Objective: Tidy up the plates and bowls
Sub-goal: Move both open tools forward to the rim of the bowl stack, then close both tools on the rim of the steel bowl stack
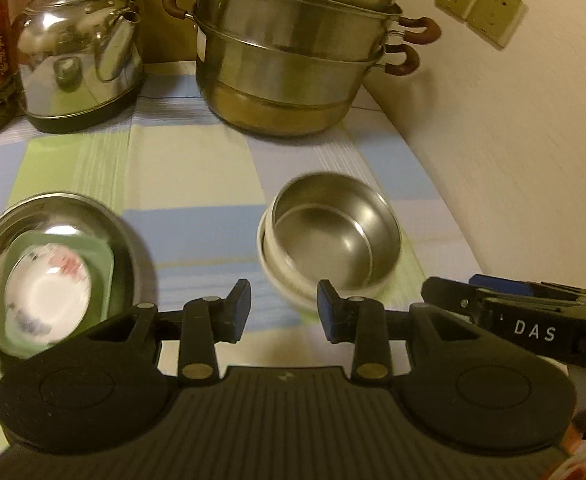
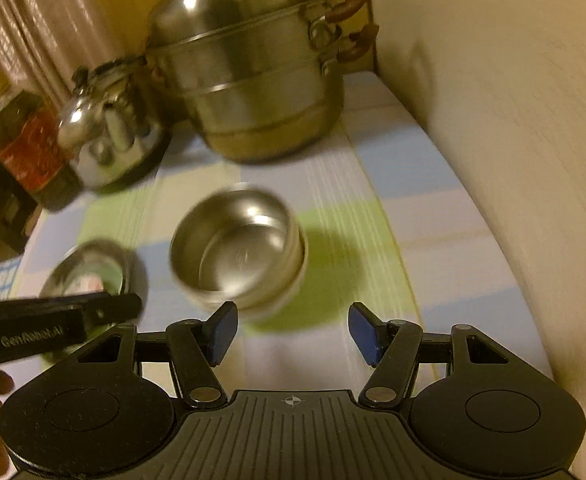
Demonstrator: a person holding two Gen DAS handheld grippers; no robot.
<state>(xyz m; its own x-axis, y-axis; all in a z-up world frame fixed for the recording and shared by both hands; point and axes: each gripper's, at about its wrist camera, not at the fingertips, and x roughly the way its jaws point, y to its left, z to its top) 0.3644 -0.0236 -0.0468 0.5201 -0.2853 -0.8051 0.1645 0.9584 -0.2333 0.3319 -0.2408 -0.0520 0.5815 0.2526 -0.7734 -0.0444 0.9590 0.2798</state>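
hovering empty with jaws apart, both the left tool [image 1: 283,310] and right tool [image 2: 293,334] faced the steel bowl [image 1: 333,236]; only the left view clearly showed the floral dish [image 1: 49,294].

Steel bowl [image 1: 335,232] nested in white bowl [image 1: 281,280]; small dishes stacked in steel plate [image 1: 93,210].

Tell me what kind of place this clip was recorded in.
Most likely a home kitchen or dining corner: a stacked steel steamer pot and a kettle stand on a checked tablecloth against the wall, with a steel bowl nested in a white one.
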